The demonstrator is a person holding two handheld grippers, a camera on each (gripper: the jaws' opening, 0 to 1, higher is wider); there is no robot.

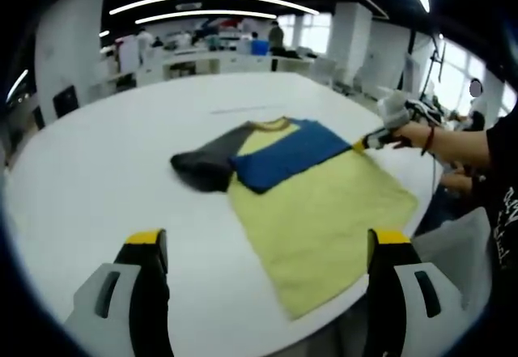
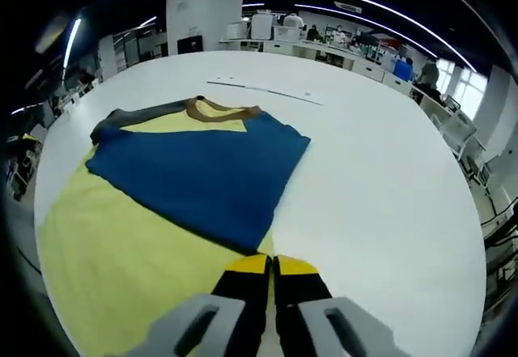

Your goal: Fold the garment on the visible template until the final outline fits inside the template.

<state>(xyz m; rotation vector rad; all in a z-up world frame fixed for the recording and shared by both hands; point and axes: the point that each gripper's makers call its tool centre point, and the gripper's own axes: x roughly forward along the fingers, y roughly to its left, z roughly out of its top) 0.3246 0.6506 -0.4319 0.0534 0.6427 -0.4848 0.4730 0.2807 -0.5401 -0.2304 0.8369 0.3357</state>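
One shirt lies on one big round white table, toward its right edge in the left gripper view: a yellow body, one grey sleeve spread out to the left, and one blue sleeve folded across the chest just below the brown collar. Two grippers are at work. The left gripper hangs over the near part of the table with its two yellow-tipped jaws set wide apart and nothing between them, the shirt's hem lying beyond the gap. The right gripper comes in from the right of that view, held by a hand with a red band at the wrist, and its tip sits at the shirt's right shoulder edge where blue meets yellow. In the right gripper view the same gripper has its two jaws pressed together right at the near corner of the blue sleeve, on the edge of the yellow cloth; whether they pinch the cloth I cannot tell. There the grey sleeve peeks out at the far left and the collar lies beyond the blue. One thin pale strip lies on the bare table past the shirt. The room is a large open hall with white pillars, long ceiling light strips, rows of desks at the back and a few people standing far off.
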